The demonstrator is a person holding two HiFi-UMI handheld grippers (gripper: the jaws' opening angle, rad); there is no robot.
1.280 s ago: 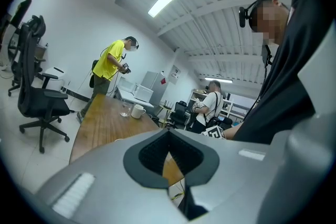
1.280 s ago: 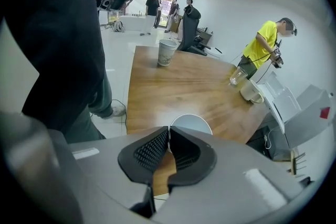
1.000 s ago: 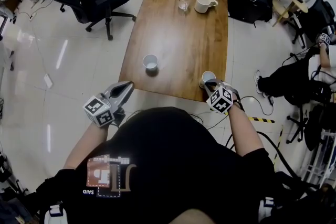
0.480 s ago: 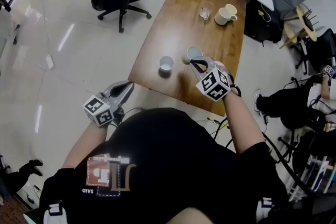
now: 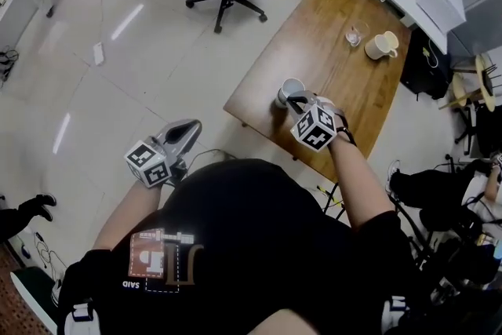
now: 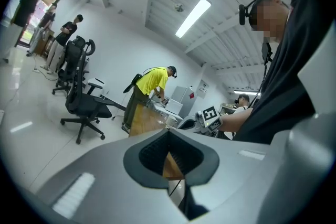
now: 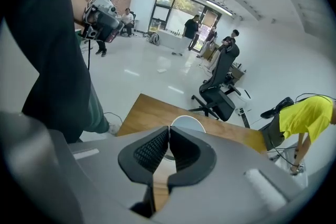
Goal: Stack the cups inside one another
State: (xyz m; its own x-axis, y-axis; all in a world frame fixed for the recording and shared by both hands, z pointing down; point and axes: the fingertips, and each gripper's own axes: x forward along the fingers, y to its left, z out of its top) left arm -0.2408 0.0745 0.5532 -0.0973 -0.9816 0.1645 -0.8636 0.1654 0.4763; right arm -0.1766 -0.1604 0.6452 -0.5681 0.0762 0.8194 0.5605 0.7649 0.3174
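The right claw [image 5: 296,96] was closed down to a thin gap on one wall of a white cup [image 5: 291,86], with one pad inside the rim and one outside, as was shown in the right gripper view. The cup was held at the near left corner of the desk [image 5: 325,71], close to its edge; whether it rested on the wood or hung just above it could not be told, nor whether another cup stood beneath it. The left claw [image 5: 187,131] was kept shut and empty over the floor [image 5: 141,82], well apart from the desk. A mug [image 5: 382,45] and a glass [image 5: 356,35] were left at the far end. Several risks were judged likely from here. With only one wall pinched, the cup could be swung or slid out of the pads by any quick move. So near the edge, a dropped cup could be sent to the floor. If it were lowered off-centre onto another cup, rim could be struck on rim and that cup tipped, since nothing was steadied by the left claw.
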